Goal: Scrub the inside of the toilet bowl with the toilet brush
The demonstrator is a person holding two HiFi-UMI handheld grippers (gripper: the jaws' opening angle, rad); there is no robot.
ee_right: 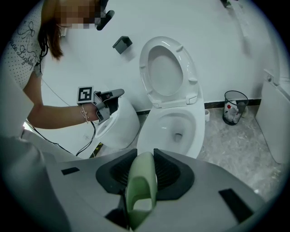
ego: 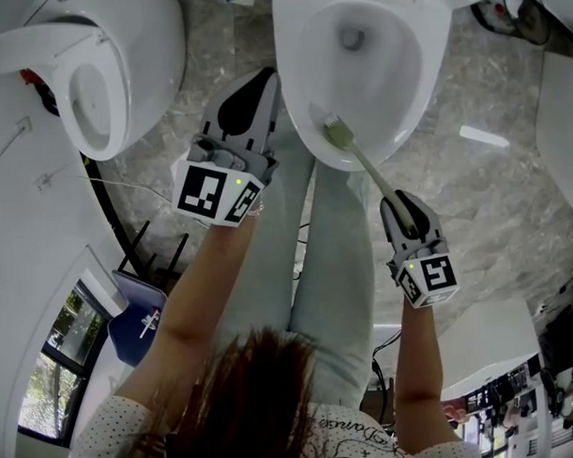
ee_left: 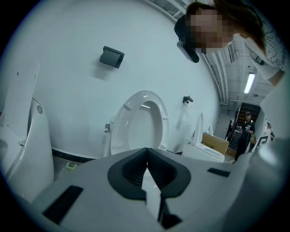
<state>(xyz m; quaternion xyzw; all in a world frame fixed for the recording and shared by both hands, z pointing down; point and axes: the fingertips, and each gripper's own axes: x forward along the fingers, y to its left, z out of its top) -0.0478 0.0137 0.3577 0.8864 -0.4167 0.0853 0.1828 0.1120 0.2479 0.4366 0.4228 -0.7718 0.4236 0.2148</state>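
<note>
The white toilet bowl (ego: 353, 80) lies open at the top of the head view, its seat and lid (ee_right: 167, 72) raised. A toilet brush with a pale green head (ego: 338, 133) rests on the inside of the bowl's near wall. Its handle runs down-right into my right gripper (ego: 400, 207), which is shut on the green handle (ee_right: 141, 190). My left gripper (ego: 263, 84) hangs beside the bowl's left outer rim, jaws shut with nothing between them (ee_left: 147, 165). It also shows in the right gripper view (ee_right: 108, 100).
A second toilet (ego: 108, 86) stands at the left, with cables (ego: 127, 229) trailing below it. The person's legs (ego: 309, 262) stand just before the bowl. A wire waste bin (ee_right: 234, 107) sits right of the toilet. A white strip (ego: 484, 136) lies on the marble floor.
</note>
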